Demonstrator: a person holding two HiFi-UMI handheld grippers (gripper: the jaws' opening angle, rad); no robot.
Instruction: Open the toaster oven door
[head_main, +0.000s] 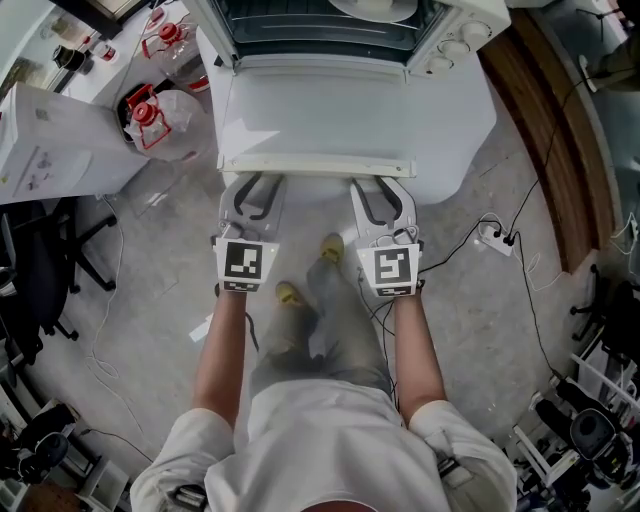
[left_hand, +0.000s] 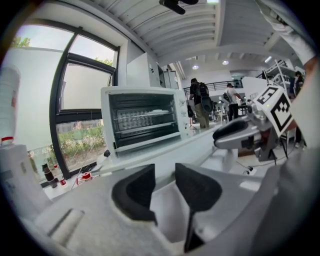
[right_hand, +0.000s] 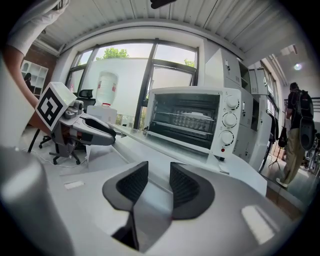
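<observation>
The door (head_main: 340, 110) lies flat open toward me, hinged down from the oven (head_main: 330, 22). So I hold the left gripper (head_main: 258, 184) and right gripper (head_main: 382, 186) just short of its handle (head_main: 315, 166), both released, jaws apart and gripping nothing.

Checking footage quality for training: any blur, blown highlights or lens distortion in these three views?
Head view: even light, sharp, a pale glare patch on the open door. Left gripper view: strong fisheye, dark corners; left gripper soft up close, toaster oven in focus. Right gripper view: same fisheye; window very bright behind, right gripper crisper.
</observation>
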